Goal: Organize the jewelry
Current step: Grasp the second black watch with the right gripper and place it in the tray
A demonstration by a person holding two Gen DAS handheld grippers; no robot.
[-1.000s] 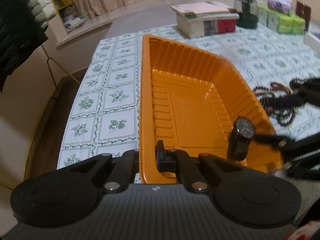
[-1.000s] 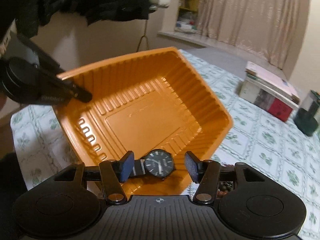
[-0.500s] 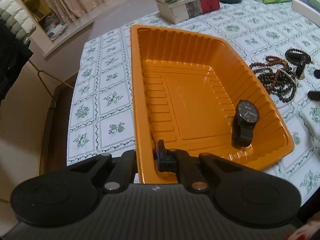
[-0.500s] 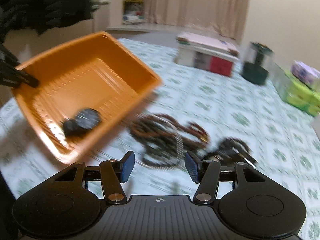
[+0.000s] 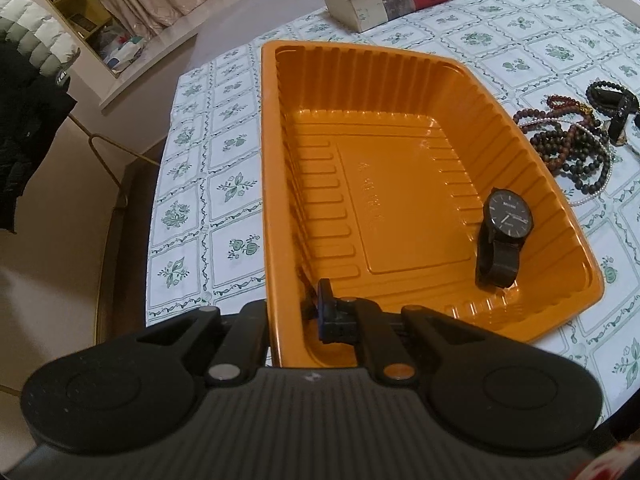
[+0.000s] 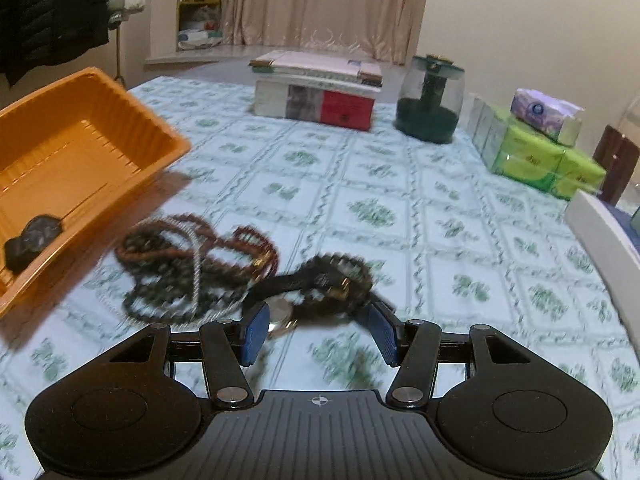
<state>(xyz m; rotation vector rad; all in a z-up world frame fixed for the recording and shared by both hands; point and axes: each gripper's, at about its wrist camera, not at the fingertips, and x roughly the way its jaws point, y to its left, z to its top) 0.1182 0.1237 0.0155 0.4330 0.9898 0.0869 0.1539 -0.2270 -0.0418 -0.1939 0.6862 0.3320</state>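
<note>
My left gripper [image 5: 296, 316] is shut on the near rim of the orange tray [image 5: 360, 46], one finger inside the wall and one outside. A black watch [image 5: 506, 224] leans against the tray's right wall and shows blurred in the right wrist view [image 6: 34, 240]. To the right of the tray [image 6: 100, 80], a tangle of brown and dark bead strings [image 6: 192, 264] lies on the cloth, also seen from the left wrist [image 5: 568, 144]. My right gripper [image 6: 320, 332] is open and empty just above the table. A pale-faced watch [image 6: 280, 312] with a black strap lies close ahead of its left pad.
A stack of books [image 6: 316, 96], a dark green jar [image 6: 430, 100] and green tissue packs [image 6: 540, 156] stand at the back of the table. A white box [image 6: 600, 232] sits at the right. The table edge [image 5: 160, 200] runs left of the tray; a dark jacket [image 5: 24, 120] hangs beyond.
My right gripper has swung out of the tray to the right and now hovers by the bead pile, leaving the black watch in the tray. The left gripper still grips the rim.
</note>
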